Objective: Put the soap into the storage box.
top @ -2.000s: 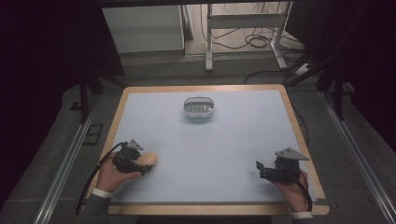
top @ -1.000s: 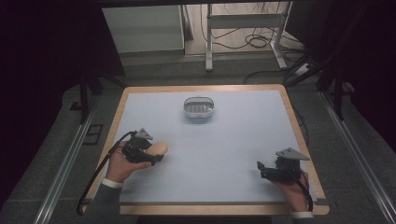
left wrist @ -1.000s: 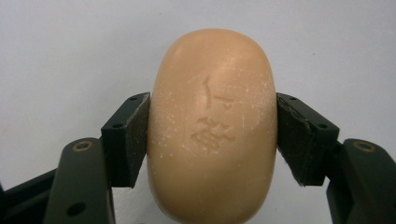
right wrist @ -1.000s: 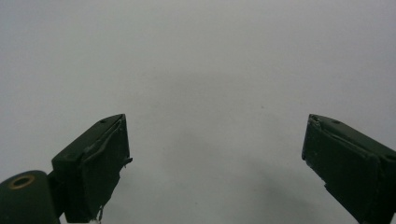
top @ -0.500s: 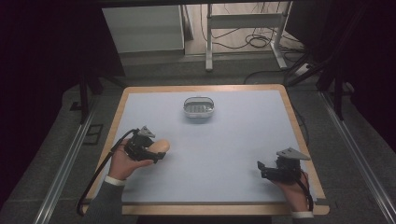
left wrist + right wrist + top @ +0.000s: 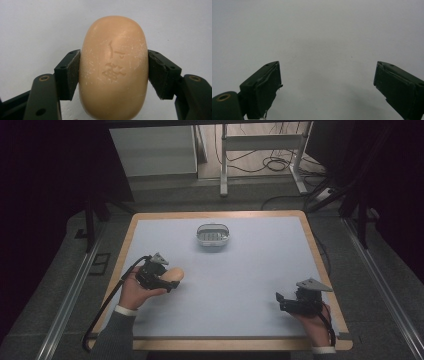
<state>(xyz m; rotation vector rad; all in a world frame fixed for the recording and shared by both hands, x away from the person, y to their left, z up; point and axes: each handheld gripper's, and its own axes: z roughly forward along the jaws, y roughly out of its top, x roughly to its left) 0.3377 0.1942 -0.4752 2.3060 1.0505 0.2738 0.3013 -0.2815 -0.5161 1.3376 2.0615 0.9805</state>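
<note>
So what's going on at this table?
A person works with a hand-held gripper in each hand. The left gripper is clamped on a tan bar of soap, above the pale table. The right gripper sits open and empty near the table's right edge. A small soap dish waits at the far side, nothing in it that I can make out.
</note>
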